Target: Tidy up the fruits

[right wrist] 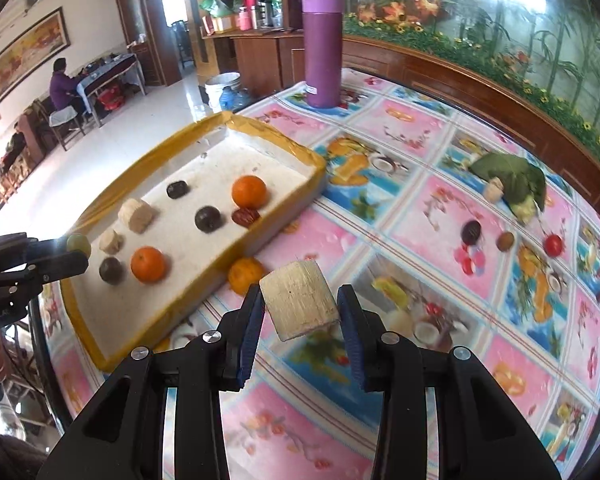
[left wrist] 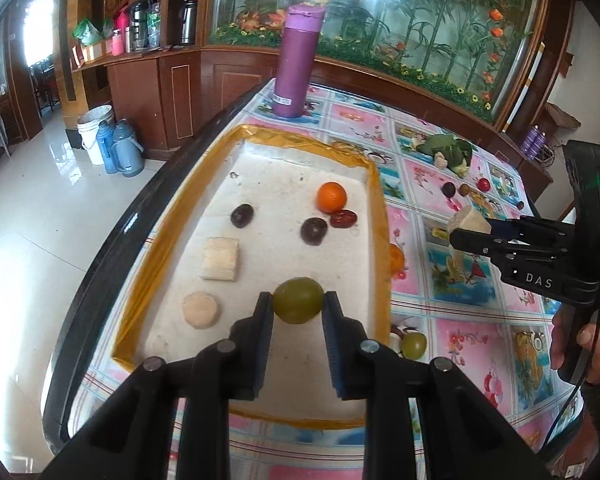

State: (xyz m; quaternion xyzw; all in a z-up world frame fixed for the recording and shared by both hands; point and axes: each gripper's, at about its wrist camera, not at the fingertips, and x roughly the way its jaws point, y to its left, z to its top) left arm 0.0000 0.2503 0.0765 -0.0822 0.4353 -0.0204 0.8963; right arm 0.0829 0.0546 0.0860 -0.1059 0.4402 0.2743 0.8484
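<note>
Oranges, dark plums and pale chunks are already gathered in the shallow white tray with yellow-taped rim [left wrist: 380, 216]. A round green grape [left wrist: 298, 300] is pinched by the left gripper [left wrist: 298, 304] above the tray's near edge; a pale cut cane chunk [right wrist: 298, 300] is clamped by the right gripper [right wrist: 300, 308] over the patterned tablecloth [right wrist: 420, 208]. Small fruits near the table's far edge remain uncollected.

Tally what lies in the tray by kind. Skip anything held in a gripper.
Oranges: 2
Dark fruits: 3
Red date: 1
Pale chunks: 2
Total: 8
</note>
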